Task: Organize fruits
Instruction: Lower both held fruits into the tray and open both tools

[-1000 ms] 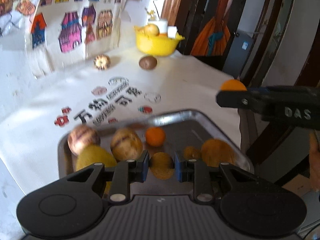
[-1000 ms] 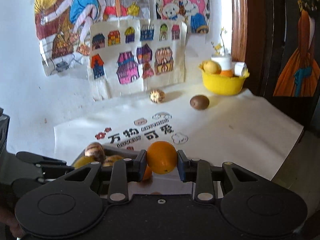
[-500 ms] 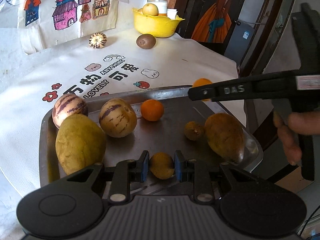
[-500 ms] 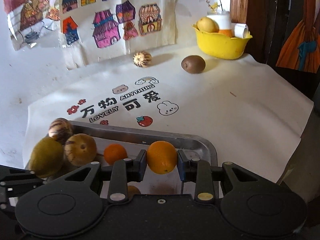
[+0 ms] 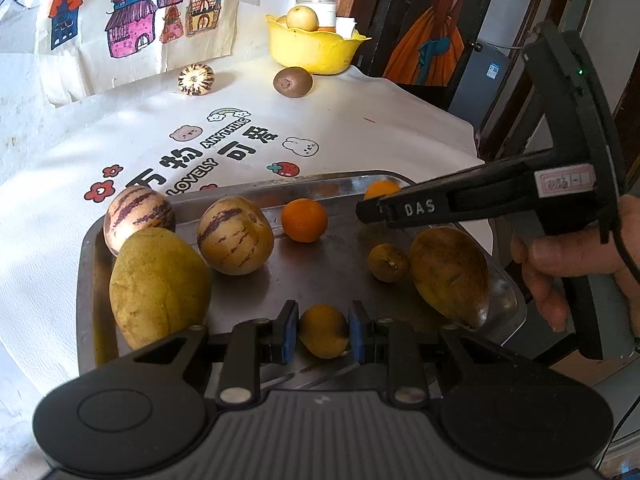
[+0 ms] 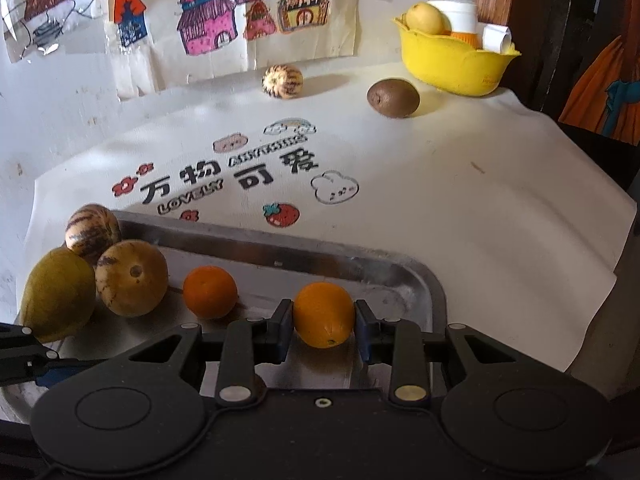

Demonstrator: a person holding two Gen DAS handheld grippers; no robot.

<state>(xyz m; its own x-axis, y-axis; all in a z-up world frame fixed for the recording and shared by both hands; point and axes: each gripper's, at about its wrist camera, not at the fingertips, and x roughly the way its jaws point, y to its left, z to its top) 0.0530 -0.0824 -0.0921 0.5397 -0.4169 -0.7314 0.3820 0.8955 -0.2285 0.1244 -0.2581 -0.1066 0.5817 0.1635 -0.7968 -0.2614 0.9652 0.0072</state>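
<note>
Counting six fruits loose on the tray [image 5: 502, 286]. Our left gripper [image 5: 323, 331] pinches a small yellow fruit [image 5: 323, 330] at its near edge; our right gripper [image 6: 323, 316] pinches an orange [image 6: 323, 314] above its far-right corner. A striped melon [image 6: 282, 81] and a kiwi [image 6: 393, 98] remain near the tablecloth's far edge.

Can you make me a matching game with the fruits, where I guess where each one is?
Things:
1. orange fruit
2. kiwi
3. pale yellow fruit
4. small brownish fruit

Places:
A. in the yellow bowl
B. on the white cloth, beside the bowl
C. between the right gripper's pads
D. between the left gripper's pads

Pairs: 1-C, 2-B, 3-A, 4-D
</note>
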